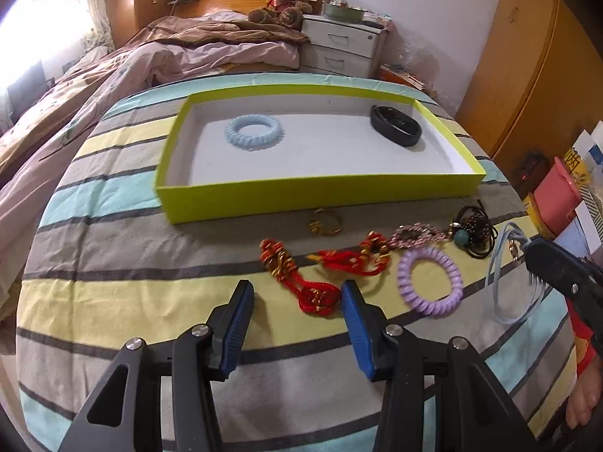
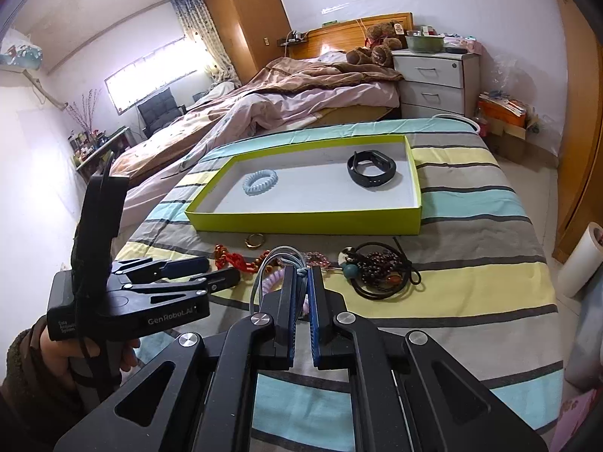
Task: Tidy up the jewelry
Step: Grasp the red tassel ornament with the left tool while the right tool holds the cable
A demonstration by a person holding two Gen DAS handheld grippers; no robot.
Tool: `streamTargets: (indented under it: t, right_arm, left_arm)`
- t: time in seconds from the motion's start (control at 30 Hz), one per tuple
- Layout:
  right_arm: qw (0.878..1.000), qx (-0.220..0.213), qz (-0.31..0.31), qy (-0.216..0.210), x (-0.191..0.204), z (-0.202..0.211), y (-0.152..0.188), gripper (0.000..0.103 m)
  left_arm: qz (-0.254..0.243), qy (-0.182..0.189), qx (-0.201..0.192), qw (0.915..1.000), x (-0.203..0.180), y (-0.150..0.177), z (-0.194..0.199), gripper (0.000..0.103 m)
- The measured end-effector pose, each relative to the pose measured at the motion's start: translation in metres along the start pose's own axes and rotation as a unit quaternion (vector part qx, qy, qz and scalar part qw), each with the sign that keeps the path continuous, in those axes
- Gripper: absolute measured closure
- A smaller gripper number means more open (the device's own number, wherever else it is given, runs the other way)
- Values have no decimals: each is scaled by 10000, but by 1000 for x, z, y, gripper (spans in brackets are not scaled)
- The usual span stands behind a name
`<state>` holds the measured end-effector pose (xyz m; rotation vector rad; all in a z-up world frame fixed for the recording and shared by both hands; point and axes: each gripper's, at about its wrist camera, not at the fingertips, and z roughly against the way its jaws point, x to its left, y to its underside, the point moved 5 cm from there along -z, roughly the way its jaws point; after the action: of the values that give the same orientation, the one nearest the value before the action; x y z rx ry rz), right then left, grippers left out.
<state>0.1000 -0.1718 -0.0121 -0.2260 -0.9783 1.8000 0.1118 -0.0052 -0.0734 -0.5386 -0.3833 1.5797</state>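
Blue-padded right gripper (image 2: 301, 277) pinches my pale blue looped cord bracelet (image 2: 271, 263), lifted over the striped bedspread (image 2: 471, 282).

My left gripper (image 1: 296, 293) gapes wide, empty, above the red-and-gold knotted cord (image 1: 301, 282); lime-green shallow box (image 1: 301, 196) lies beyond.

The purple coil bracelet (image 2: 274, 278) is mostly hidden behind the right gripper (image 2: 301, 282).

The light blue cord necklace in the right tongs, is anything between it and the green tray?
Nothing blocks a lifted path. The light blue cord necklace hangs from the right tongs; loose jewelry lies below, and the green tray is open-topped.
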Motion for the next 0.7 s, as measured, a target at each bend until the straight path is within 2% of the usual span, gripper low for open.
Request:
streamTargets:
  t: [0.1, 0.27, 0.37, 0.5, 0.57, 0.63, 0.7]
  right_arm:
    - [10000, 18, -2, -30, 1, -3, 0, 97]
    - [10000, -1, -16, -59, 2, -3, 0, 97]
    - [10000, 6, -17, -34, 2, -4, 0, 97]
    - [10000, 7, -9, -15, 2, -5, -1, 97]
    - [10000, 3, 22, 12, 3, -5, -2, 97]
    - [10000, -14, 28, 19, 4, -5, -3, 97]
    - [10000, -13, 21, 17, 4, -5, -3, 97]
  left_arm:
    - [11, -425, -40, 9991, 13, 4, 6, 55]
    - [206, -236, -75, 9995, 20, 1, 8, 55]
    - [166, -297, -7, 9994, 17, -4, -1, 55]
    - [43, -522, -81, 9986, 15, -8, -6, 56]
    - [24, -514, -107, 9986, 15, -7, -6, 56]
    - [40, -518, -127, 9986, 17, -6, -5, 58]
    - [57, -484, -143, 9987, 19, -5, -3, 67]
